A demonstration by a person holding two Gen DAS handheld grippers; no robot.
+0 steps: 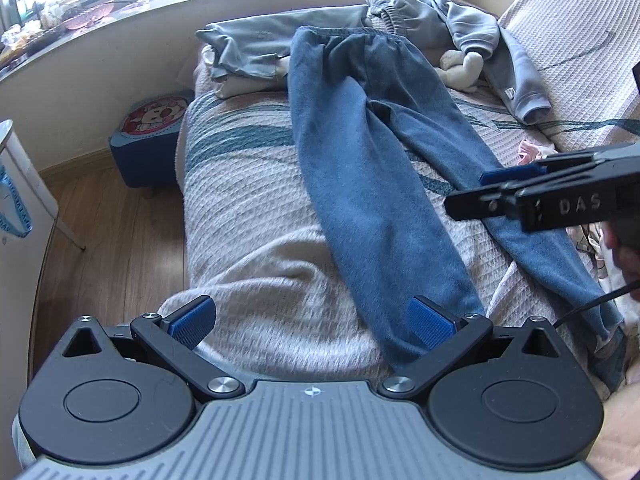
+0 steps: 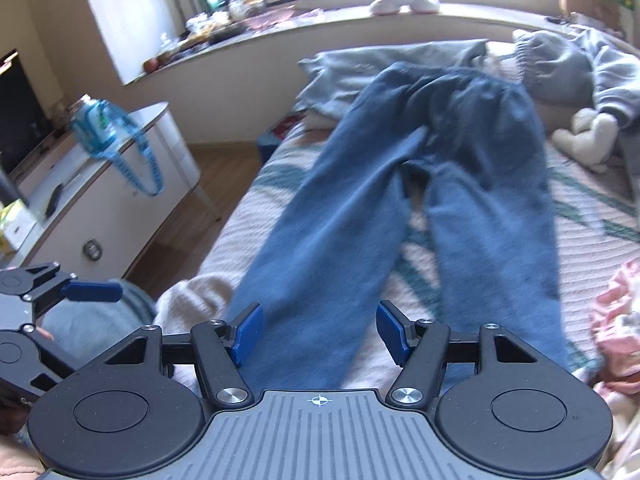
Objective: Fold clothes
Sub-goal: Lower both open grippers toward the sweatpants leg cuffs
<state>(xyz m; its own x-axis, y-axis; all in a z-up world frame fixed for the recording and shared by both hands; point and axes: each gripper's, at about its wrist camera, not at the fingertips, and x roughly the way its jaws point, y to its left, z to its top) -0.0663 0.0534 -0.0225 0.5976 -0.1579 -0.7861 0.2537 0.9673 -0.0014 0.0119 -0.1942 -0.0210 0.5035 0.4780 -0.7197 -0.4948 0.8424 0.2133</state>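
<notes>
Blue trousers (image 1: pixel 360 152) lie flat along the bed (image 1: pixel 248 200), legs splayed toward its near edge; soft, limp, likely heavyish fleece, best pinched at cuffs or waistband; left gripper (image 1: pixel 312 322) and right gripper (image 2: pixel 320 330) both stand apart, empty.

left wrist: low over bed (image 1: pixel 248 216) foot, facing windowsill | right wrist: higher, same heading | shared: blue sweatpants (image 1: pixel 360 168) ahead, grey hoodie (image 2: pixel 592 64) beyond, each other's gripper

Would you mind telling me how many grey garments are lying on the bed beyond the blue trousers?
2. One grey garment lies at the far left by the trousers' waistband; a grey hooded top is bunched at the far right beside a soft toy. More may be hidden underneath.
</notes>
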